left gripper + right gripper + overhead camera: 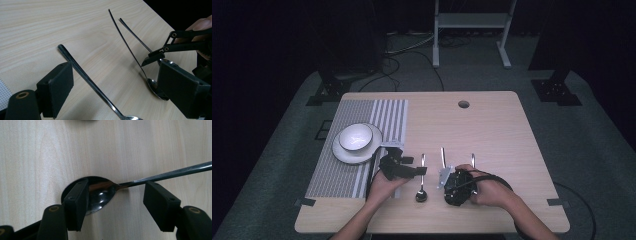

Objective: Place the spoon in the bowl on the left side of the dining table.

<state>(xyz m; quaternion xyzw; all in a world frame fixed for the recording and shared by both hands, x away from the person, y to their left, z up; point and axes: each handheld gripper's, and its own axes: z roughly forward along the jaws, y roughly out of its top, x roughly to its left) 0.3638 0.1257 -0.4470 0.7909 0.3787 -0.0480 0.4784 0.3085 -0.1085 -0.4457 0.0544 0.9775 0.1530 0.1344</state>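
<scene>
Your right gripper [113, 202] sits closest to its own camera, black jaws parted to either side of a polished steel spoon [100, 192]: one pad overlaps the rim of the bowl, the other stands clear of the handle, and the pads do not press on the metal. That spoon lies flat on the pale wood-grain surface [37, 150], its handle running out toward the frame's right edge. From above, your right gripper [451, 186] rests near the front edge of the surface, with two slim metal utensils [443, 156] lying just beyond it. Your left gripper [112, 90] is wide open and holds nothing; a second long-handled steel spoon [85, 77] lies on the surface between its jaws, untouched. Further left, a white bowl [355, 137] sits on a white plate [343, 155], on a grey-and-white striped placemat [362, 112].
</scene>
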